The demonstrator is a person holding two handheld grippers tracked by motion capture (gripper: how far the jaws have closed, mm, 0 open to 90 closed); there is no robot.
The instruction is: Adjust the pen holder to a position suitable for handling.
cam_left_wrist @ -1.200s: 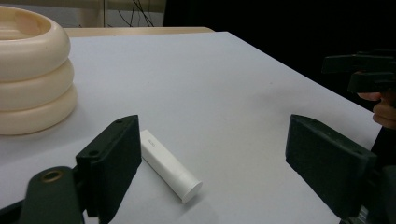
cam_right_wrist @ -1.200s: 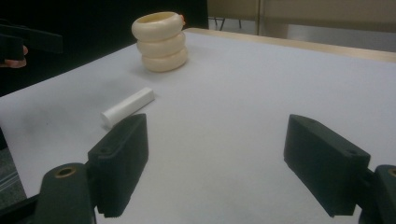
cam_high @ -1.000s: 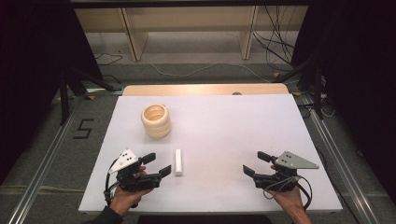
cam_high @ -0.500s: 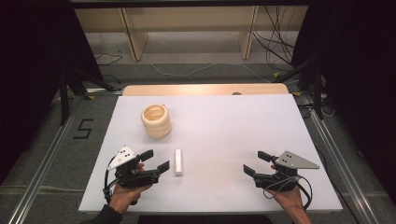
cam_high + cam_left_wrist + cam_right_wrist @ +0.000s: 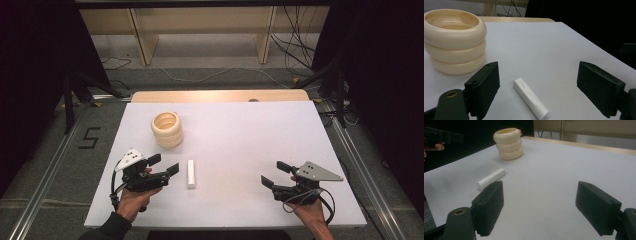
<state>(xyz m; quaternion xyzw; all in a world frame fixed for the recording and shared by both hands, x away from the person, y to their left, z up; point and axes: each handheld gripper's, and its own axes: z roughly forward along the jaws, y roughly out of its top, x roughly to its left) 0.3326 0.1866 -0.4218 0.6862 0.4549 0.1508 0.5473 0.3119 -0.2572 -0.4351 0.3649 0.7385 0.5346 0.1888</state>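
Observation:
A stack of three cream rings (image 5: 167,129) stands on the white table (image 5: 240,135), left of centre. A short white stick (image 5: 191,173) lies flat nearer the front. My left gripper (image 5: 164,164) is open just left of the stick, apart from it. In the left gripper view the stick (image 5: 531,101) lies on the table low between the wide jaws of that gripper (image 5: 540,75), with the rings (image 5: 454,37) at the far left. My right gripper (image 5: 274,174) is open at the front right with nothing in it (image 5: 540,200). From there the stick (image 5: 491,178) and the rings (image 5: 508,143) are farther off.
A wooden strip (image 5: 220,96) runs along the table's far edge. Shelf legs and cables (image 5: 295,55) lie on the floor behind. Metal rails (image 5: 47,185) flank the table. The other hand's gripper (image 5: 444,136) is at the top left of the right gripper view.
My left gripper has shifted slightly forward, beside the white stick. The right gripper, the stick and the rings have stayed put.

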